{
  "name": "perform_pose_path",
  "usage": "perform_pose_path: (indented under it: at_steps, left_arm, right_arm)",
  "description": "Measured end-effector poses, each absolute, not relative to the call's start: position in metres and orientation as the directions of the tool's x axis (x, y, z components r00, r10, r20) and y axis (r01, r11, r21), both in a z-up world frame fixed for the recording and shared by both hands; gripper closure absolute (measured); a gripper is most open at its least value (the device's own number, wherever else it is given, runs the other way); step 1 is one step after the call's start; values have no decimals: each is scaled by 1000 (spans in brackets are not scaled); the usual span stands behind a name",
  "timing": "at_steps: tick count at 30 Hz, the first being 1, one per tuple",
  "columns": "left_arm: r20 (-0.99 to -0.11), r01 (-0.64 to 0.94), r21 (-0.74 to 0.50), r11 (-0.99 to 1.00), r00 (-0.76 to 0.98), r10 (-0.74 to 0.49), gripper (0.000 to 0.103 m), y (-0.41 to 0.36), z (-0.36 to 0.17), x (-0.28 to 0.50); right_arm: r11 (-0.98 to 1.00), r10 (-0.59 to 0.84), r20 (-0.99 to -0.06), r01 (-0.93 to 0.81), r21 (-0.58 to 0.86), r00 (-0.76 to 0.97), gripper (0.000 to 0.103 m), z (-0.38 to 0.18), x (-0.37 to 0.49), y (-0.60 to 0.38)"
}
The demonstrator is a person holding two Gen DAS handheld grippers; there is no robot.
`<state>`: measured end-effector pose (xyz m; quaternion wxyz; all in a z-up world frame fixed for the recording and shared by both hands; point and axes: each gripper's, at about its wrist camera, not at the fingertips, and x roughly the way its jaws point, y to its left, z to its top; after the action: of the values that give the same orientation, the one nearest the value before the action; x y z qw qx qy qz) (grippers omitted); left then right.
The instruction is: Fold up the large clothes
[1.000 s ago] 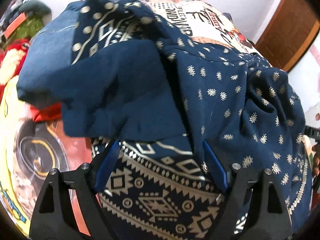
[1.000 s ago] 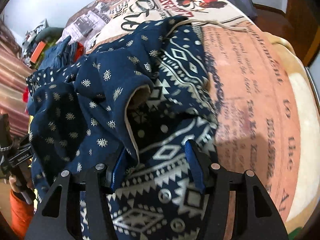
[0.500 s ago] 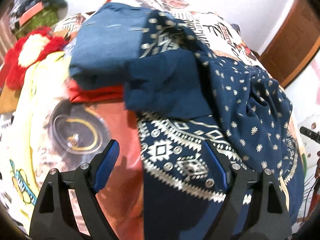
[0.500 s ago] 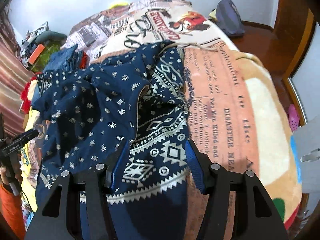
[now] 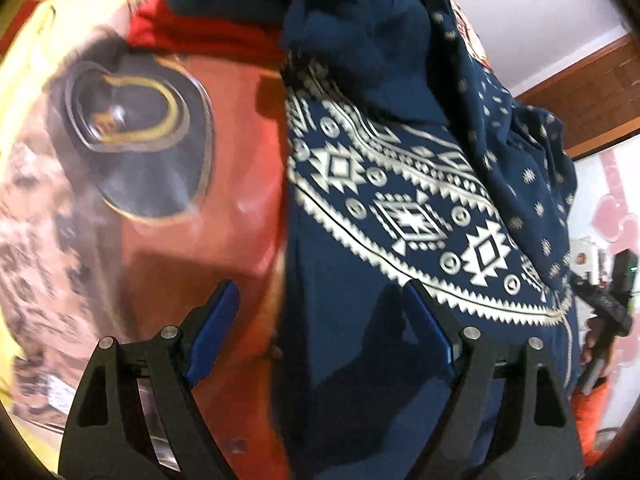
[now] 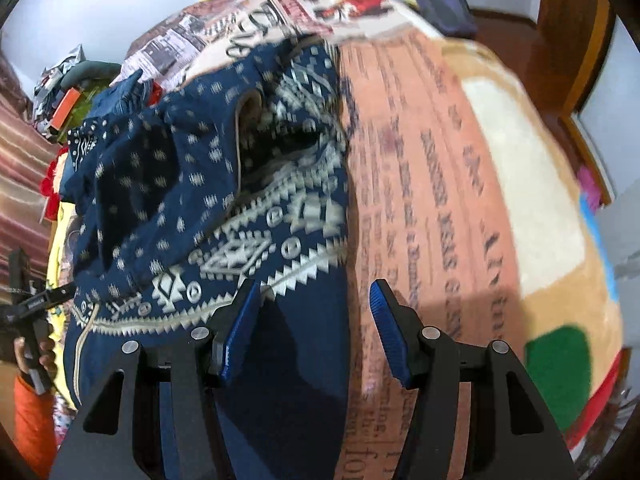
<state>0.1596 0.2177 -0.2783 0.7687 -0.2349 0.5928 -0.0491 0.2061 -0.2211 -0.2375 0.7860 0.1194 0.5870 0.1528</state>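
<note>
lying rumpled across the bed (image 6: 500, 128), the big navy garment (image 5: 380, 208) with its white geometric band covers the printed bedspread from the near edge up towards the far end, its dotted upper part bunched into folds. in the right wrist view the same cloth sits on the left half of the bed, with the salmon newspaper print bare to its right.

the left gripper (image 5: 322, 328) points steeply down over the garment's left edge; its jaws stand wide, with one blue pad over the red bedspread and the other over the plain navy hem. nothing is pinched between them.

the right gripper (image 6: 316, 328) hangs over the opposite edge of the same hem, its jaws set about half apart. the left pad is over the navy cloth, the right one over the salmon print, and neither presses on the fabric.

a folded red piece (image 5: 192, 36) lies beyond the garment in the left wrist view. a hand (image 6: 38, 356) in an orange sleeve grips the left tool's handle at the side.
</note>
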Motion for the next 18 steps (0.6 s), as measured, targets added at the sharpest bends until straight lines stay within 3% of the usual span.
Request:
perform_pose_path:
  at_steps: [5,7,8,9,10,12,18]
  left_arm:
    - [-892,-172,-402,900,296,-342,38,206,-281,158]
    - [-893,-160,-392,906,302,-333,50,204,-278,159]
    - [-896,-157,-383,910,303,-324,61,204,-277,159]
    - [-902,-152,-365,919,304,-308,74,202,-275,160]
    - [-907,-150,-346,926,304,-290,80,201,-272,162]
    - [-912,-150,-329,932,308,-273,94,199,-268,168]
    - [-884,-123,-336,934,383,-267,98,201,-233,168]
  right_arm:
    - [895,445,-854,-110,432,271,52,-243,203,-218]
    - [880,474,-837,-120,459,273,62,-243,204,-214]
    - [874,486,-830,-128,469,274,65,-242,205,-212]
    - [866,500,-821,-141,480,276,75,-241,207,-209]
    - [863,505,-816,-149,483,281,85,-239,207,-206]
    - [858,514,-804,-169,485,300,91,-234,209,-200]
    - [854,520,-763,-227,468,384,92,-206,218,-193]
